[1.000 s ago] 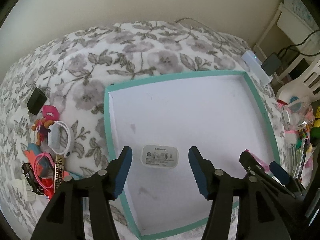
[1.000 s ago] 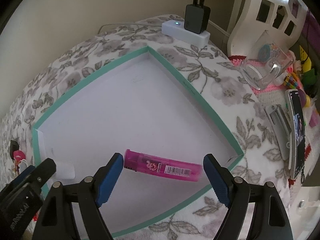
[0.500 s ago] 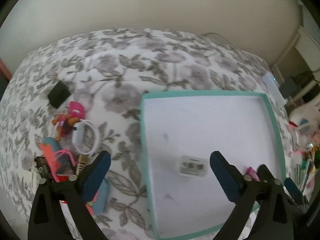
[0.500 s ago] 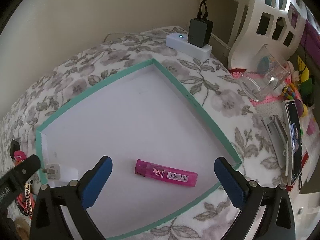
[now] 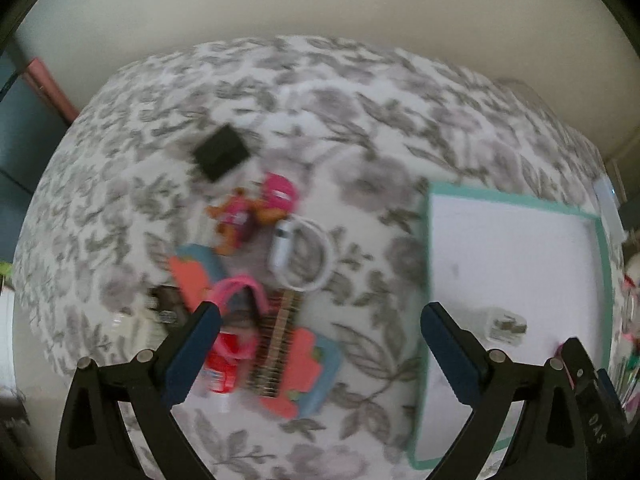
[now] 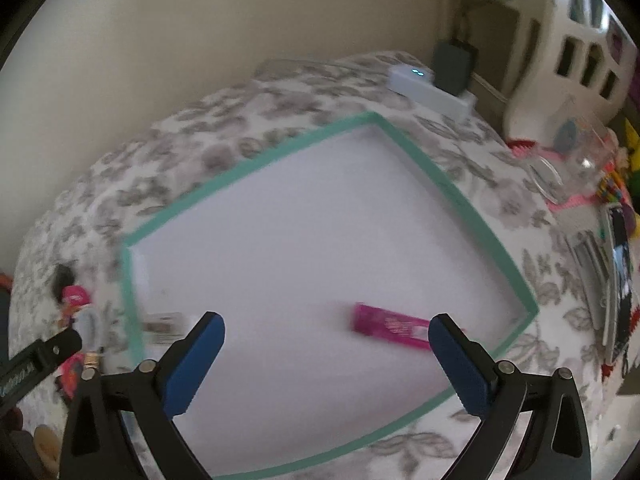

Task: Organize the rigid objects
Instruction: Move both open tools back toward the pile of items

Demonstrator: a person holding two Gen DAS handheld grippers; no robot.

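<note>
A shallow white box with a teal rim (image 5: 428, 240) (image 6: 280, 152) lies on the floral bedspread. In it lie a white charger plug (image 5: 502, 326) (image 6: 162, 326) and a pink lighter (image 6: 390, 326). My left gripper (image 5: 320, 344) is open and empty above a pile of small items left of the box: a white loop-shaped item (image 5: 300, 256), a pink toy figure (image 5: 256, 212), a comb (image 5: 276, 340), coral-and-blue pieces (image 5: 304, 376) and a black square (image 5: 220, 152). My right gripper (image 6: 326, 360) is open and empty over the box's near part.
A white power strip with a black adapter (image 6: 432, 84) sits beyond the box's far corner. To the right lie a clear plastic container (image 6: 572, 156), a phone (image 6: 622, 264) and colourful clutter. A beige wall (image 5: 320, 0) runs behind the bed.
My left gripper has opened wide, left the charger plug in the box and swung left over the pile. My right gripper has opened, left the lighter in the box and drawn back leftward.
</note>
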